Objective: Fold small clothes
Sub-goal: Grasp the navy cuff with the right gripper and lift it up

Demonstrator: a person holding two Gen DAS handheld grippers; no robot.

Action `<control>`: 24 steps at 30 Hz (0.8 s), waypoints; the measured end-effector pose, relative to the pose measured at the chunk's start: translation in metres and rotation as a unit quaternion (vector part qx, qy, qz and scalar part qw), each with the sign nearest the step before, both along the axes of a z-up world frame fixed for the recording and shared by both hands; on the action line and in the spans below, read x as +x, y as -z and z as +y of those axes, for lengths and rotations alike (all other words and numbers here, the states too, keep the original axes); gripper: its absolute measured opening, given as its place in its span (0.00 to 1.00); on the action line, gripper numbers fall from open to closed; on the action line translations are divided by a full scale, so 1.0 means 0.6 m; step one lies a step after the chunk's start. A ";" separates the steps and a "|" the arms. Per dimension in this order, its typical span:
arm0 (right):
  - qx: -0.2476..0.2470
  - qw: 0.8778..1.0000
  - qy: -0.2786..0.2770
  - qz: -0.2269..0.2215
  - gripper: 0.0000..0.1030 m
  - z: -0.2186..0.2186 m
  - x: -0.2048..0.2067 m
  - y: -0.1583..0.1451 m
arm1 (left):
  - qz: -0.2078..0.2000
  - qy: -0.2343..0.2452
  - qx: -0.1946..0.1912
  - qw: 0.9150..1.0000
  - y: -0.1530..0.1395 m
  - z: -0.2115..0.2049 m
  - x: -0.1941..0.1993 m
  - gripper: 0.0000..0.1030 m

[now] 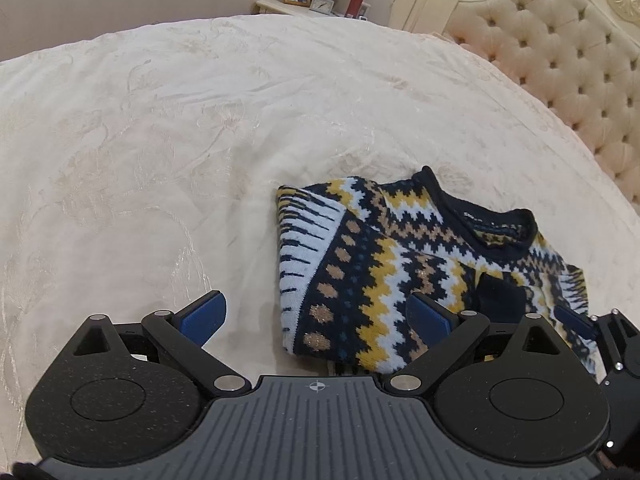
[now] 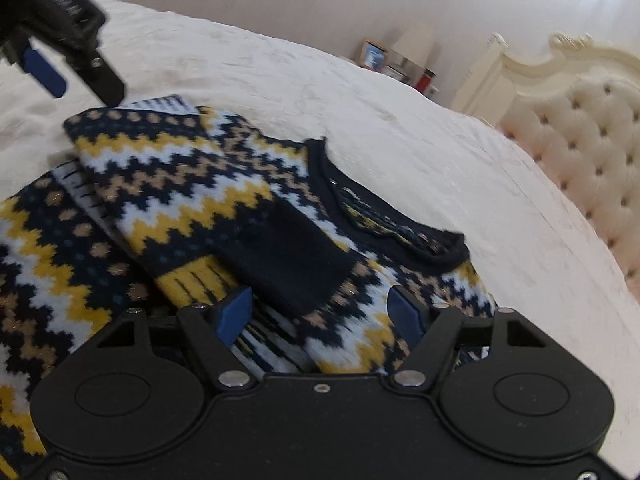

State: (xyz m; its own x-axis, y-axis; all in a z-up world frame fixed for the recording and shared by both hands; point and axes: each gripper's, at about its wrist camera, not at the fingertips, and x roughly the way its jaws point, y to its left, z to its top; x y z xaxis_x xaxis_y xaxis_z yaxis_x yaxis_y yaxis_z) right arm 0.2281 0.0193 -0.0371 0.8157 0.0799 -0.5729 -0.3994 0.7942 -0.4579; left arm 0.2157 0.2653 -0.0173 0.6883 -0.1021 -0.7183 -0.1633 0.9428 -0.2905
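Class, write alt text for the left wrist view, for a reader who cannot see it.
A small patterned sweater in navy, yellow and white lies partly folded on a cream bed, with the open left gripper at its near edge. The right gripper shows at the right edge, and a tufted headboard stands behind.

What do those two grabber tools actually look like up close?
Each gripper, left and right, is matte black plastic with two round discs, silver pivot screws and angled link arms ending in blue finger pads. The left has a ribbed grey plate with a small crosshair mark.
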 end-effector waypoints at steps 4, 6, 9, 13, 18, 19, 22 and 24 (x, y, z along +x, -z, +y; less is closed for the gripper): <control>-0.035 0.999 0.007 -0.008 0.37 0.003 0.014 0.005 | 0.000 0.004 0.000 1.000 0.001 -0.003 0.001 0.95; 0.008 0.999 0.038 0.013 0.10 -0.022 0.033 -0.005 | 0.001 0.004 0.000 1.000 0.002 -0.003 0.000 0.95; 0.104 0.990 0.088 0.028 0.10 -0.075 0.050 -0.036 | 0.001 -0.002 0.001 1.000 0.003 0.001 -0.001 0.95; 0.175 0.977 0.115 0.037 0.10 -0.118 0.070 -0.086 | 0.001 -0.008 0.001 1.000 0.005 0.005 0.001 0.95; 0.258 0.965 0.055 0.007 0.10 -0.111 0.068 -0.194 | 0.003 -0.004 0.010 1.000 0.006 0.000 0.001 0.95; 0.275 0.960 0.043 -0.002 0.10 -0.112 0.066 -0.215 | 0.002 -0.006 0.012 1.000 0.006 0.000 0.000 0.95; 0.329 0.943 0.029 -0.053 0.10 -0.134 0.050 -0.276 | -0.008 -0.013 0.017 1.000 -0.001 0.001 -0.005 0.95; 0.356 0.930 0.048 -0.076 0.10 -0.168 0.045 -0.288 | -0.019 -0.024 0.015 0.999 -0.007 0.005 -0.009 0.95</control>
